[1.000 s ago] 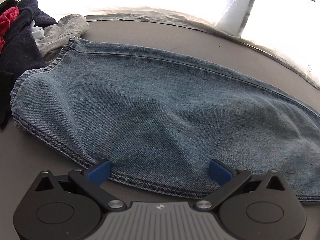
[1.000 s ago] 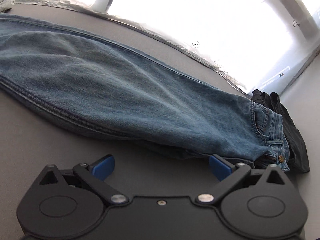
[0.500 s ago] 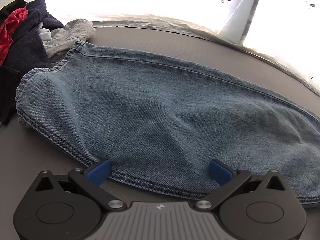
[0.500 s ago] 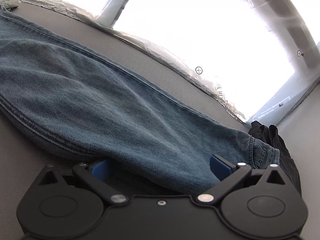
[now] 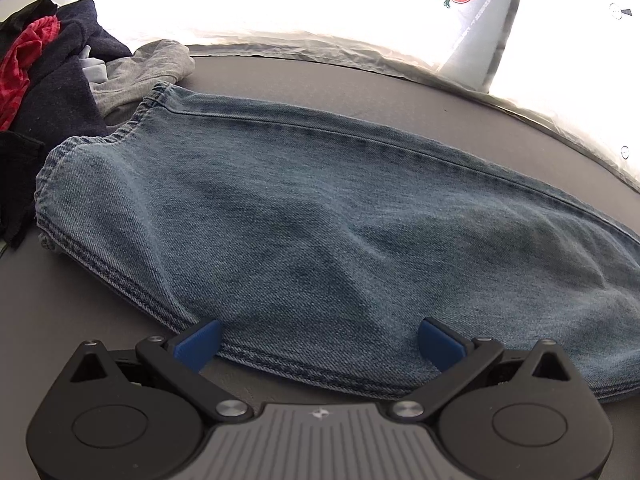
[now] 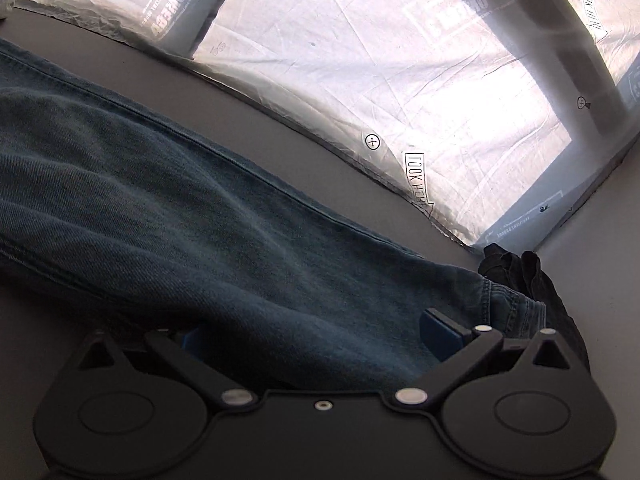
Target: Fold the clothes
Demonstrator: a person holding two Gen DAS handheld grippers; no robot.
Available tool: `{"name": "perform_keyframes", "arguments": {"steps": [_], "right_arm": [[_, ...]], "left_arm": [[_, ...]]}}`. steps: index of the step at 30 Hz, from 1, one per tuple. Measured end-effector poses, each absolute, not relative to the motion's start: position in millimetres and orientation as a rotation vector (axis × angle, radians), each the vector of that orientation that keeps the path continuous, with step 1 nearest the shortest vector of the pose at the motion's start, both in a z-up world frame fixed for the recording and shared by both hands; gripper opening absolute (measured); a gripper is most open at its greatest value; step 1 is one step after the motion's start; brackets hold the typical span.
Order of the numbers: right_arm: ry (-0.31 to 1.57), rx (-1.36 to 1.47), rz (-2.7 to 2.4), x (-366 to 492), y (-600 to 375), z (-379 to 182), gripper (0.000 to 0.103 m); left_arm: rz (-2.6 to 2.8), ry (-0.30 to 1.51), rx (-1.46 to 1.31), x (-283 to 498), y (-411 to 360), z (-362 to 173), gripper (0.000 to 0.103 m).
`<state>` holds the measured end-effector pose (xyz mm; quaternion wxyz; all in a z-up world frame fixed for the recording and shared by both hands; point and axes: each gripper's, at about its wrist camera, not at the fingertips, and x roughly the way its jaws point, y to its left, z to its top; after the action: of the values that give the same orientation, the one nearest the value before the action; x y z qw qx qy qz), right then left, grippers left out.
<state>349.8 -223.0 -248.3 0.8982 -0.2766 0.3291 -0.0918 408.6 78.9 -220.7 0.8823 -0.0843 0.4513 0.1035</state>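
Blue jeans spread across grey table, waistband far right beside dark garment. Right gripper spread wide, denim bunched between blue fingers. Printed plastic sheet beyond.

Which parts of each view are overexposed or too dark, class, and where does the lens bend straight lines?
Left wrist view: backdrop sheet blown out to white; jeans evenly lit. Right wrist view: jeans dark and underexposed; left fingertip lost in shadow. Both views: table edge curved by fisheye, corners vignetted black.
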Motion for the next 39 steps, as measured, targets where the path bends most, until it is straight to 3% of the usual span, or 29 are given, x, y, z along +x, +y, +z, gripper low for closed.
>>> {"name": "perform_keyframes", "arguments": {"steps": [18, 29, 39], "right_arm": [[0.705, -0.702, -0.270, 374.0, -236.0, -264.0, 0.103], [0.625, -0.936, -0.334, 315.0, -231.5, -267.1, 0.103], [0.683, -0.794, -0.332, 306.7, -240.8, -255.8, 0.103]], "left_arm": [[0.225, 0.991, -0.171, 417.5, 78.7, -219.9, 0.103], [0.256, 0.996, -0.162, 421.8, 75.1, -221.0, 0.103], [0.249, 0.997, -0.153, 422.2, 76.1, -221.5, 0.103]]}}
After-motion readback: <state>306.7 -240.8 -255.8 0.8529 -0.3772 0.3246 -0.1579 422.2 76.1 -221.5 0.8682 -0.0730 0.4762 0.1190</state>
